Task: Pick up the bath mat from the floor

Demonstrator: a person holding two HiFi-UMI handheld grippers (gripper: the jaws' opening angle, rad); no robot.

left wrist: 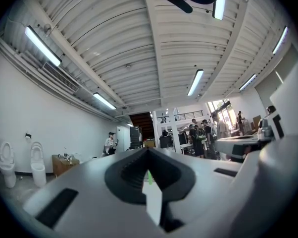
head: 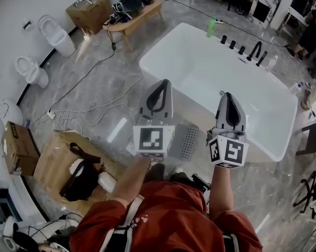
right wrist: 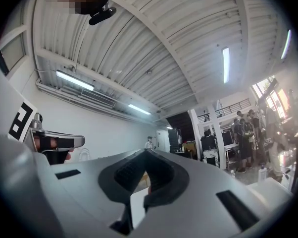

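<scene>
The bath mat (head: 188, 142) is a grey perforated sheet lying on the marble floor beside the bathtub, just ahead of the person's feet. The left marker cube partly hides it. Both grippers are held up at chest height, well above the mat and pointing away from the person. The left gripper (head: 159, 85) is shut with nothing in it. The right gripper (head: 229, 100) is also shut and empty. In the left gripper view the left gripper (left wrist: 149, 155) points at the ceiling and far room, jaws together. The right gripper (right wrist: 147, 156) likewise shows no mat in the right gripper view.
A white bathtub (head: 154, 58) fills the floor ahead, with a green bottle (head: 211, 28) on its rim. Two toilets (head: 55, 33) stand at the left wall. Cardboard boxes (head: 58, 154) sit at the lower left, and cables (head: 84, 114) trail across the floor. People (left wrist: 201, 138) stand far off.
</scene>
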